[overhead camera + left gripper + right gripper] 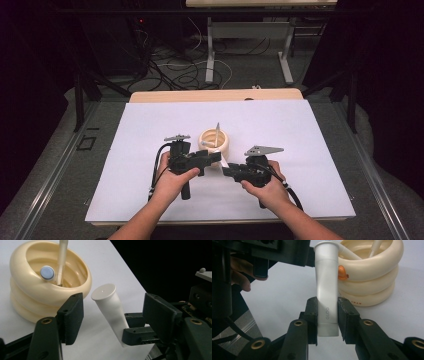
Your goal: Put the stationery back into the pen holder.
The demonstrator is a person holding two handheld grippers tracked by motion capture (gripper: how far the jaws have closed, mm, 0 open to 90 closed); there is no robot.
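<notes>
Your right gripper [327, 317] pinches 1 smooth white tube [326, 290]; left gripper [112, 315] spread around its cap, beside ribbed cream holder [30, 302].

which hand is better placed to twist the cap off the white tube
Left. The right gripper already clamps the white tube at its crimped end, while the left gripper stands open around the cap, not yet touching.

Two bare forearms are seen, with no sleeves worn. The left gripper [212, 158] and right gripper [229, 172] are built of black parts with brass-ringed screw holes; each is topped by a grey three-cornered plate and trailed by a black cable.
</notes>
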